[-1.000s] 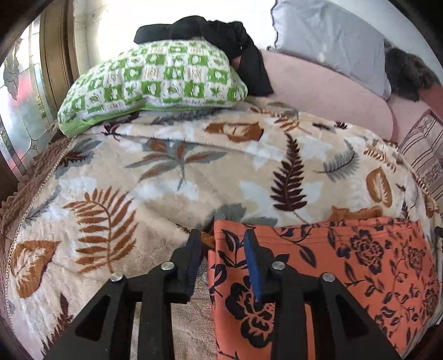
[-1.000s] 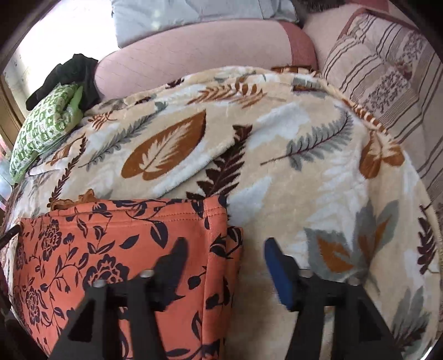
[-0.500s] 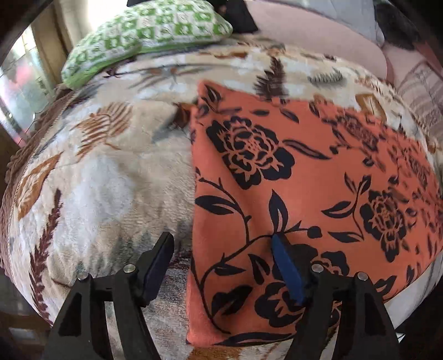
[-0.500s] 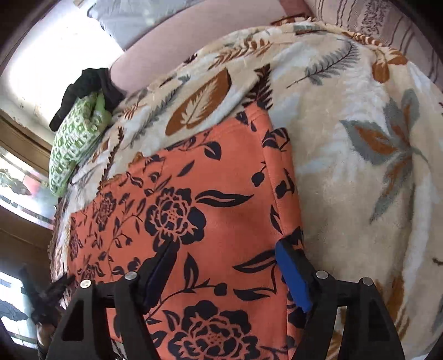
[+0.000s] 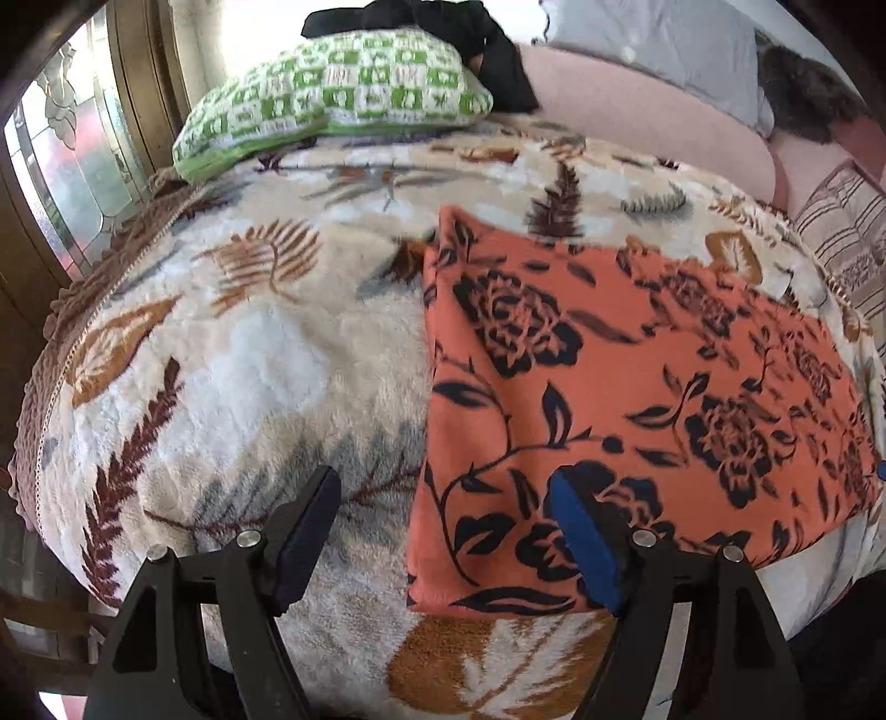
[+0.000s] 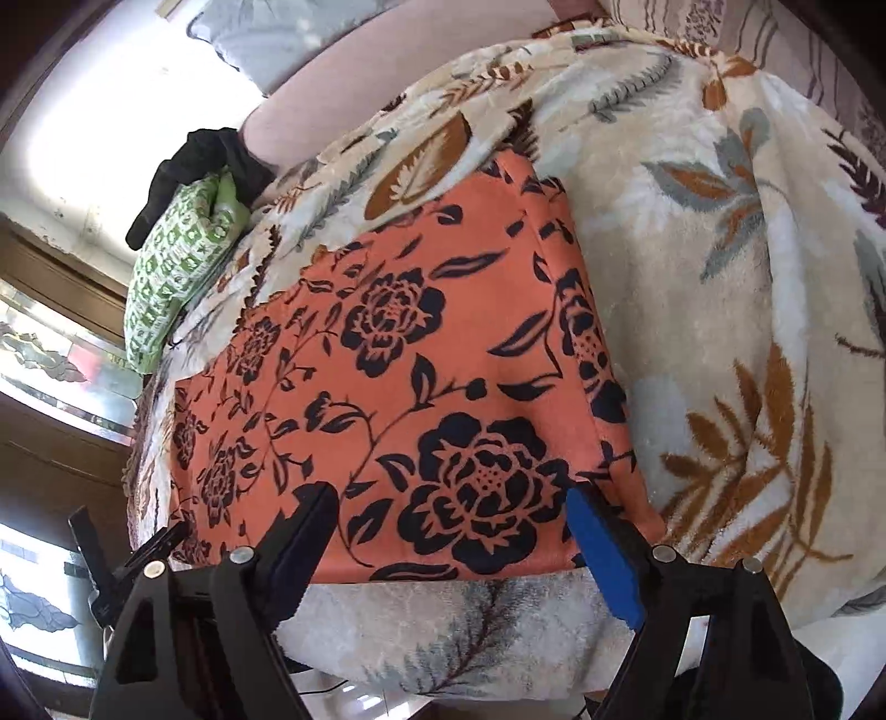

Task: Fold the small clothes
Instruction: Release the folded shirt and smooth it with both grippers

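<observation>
An orange cloth with black flowers lies flat as a folded rectangle on the leaf-patterned blanket. My left gripper hovers over the cloth's near left corner, its jaws opening, nothing pressed between them. In the right wrist view the same cloth fills the middle. My right gripper stands above the cloth's near edge by the right corner, jaws opening, pads apart from the fabric. The left gripper's black frame shows at the cloth's far left corner.
A green and white checked pillow with a black garment on it lies at the bed's far end. A pink bolster and grey pillow sit behind. A patterned glass window is at left. The blanket's edge drops off close below both grippers.
Both grippers let go of the cloth's far edge and drew back toward its near edge, widening their jaws. The cloth now lies flat and folded.
</observation>
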A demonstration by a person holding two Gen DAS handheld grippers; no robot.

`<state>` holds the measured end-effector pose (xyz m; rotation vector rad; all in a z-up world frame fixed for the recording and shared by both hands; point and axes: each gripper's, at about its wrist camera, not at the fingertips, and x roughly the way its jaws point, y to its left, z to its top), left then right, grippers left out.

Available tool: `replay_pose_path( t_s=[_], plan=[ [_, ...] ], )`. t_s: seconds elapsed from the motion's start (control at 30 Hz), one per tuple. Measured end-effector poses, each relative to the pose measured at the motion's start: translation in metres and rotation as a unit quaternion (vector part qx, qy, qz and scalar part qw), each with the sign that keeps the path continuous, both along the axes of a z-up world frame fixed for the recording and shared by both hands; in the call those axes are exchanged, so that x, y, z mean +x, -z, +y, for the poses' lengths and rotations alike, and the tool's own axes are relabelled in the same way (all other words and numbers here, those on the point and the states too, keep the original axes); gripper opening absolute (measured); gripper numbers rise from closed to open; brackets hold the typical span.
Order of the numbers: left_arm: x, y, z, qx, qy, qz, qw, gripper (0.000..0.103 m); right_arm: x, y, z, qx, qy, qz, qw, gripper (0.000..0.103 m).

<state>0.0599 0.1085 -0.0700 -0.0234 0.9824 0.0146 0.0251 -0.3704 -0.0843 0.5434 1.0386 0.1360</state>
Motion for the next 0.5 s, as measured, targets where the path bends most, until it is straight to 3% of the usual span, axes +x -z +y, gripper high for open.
replay_pose_path(
  t_s=[0.07,0.1,0.17,0.27,0.33,0.43,0.5],
  plan=[
    [0.0,-0.002,-0.004,-0.005,0.012,-0.013,0.9998,0.081,0.0,-0.003,-0.004,0.005,0.001,-0.012,1.0,0.087],
    [0.003,0.008,-0.009,0.004,0.022,0.006,0.9997,0.082,0.0,0.006,-0.006,0.006,0.006,0.006,1.0,0.087],
    [0.014,0.04,-0.02,0.046,0.03,0.085,0.9949,0.082,0.004,0.042,-0.014,0.028,0.017,0.085,0.996,0.087],
    [0.007,0.032,-0.016,0.027,0.015,0.056,0.998,0.082,0.009,0.017,-0.016,0.024,0.009,0.077,0.997,0.087],
    [0.009,0.017,-0.018,0.019,0.019,0.039,0.9989,0.082,0.023,-0.011,-0.015,0.016,0.002,0.044,0.999,0.087],
    [0.017,-0.006,-0.03,0.015,0.038,-0.004,0.9992,0.082,0.061,-0.036,-0.017,0.027,-0.016,0.004,1.0,0.087],
    [0.024,-0.01,-0.038,0.003,0.052,-0.02,0.9984,0.082,0.093,-0.037,-0.023,0.043,-0.012,-0.01,0.999,0.087]
  ],
)
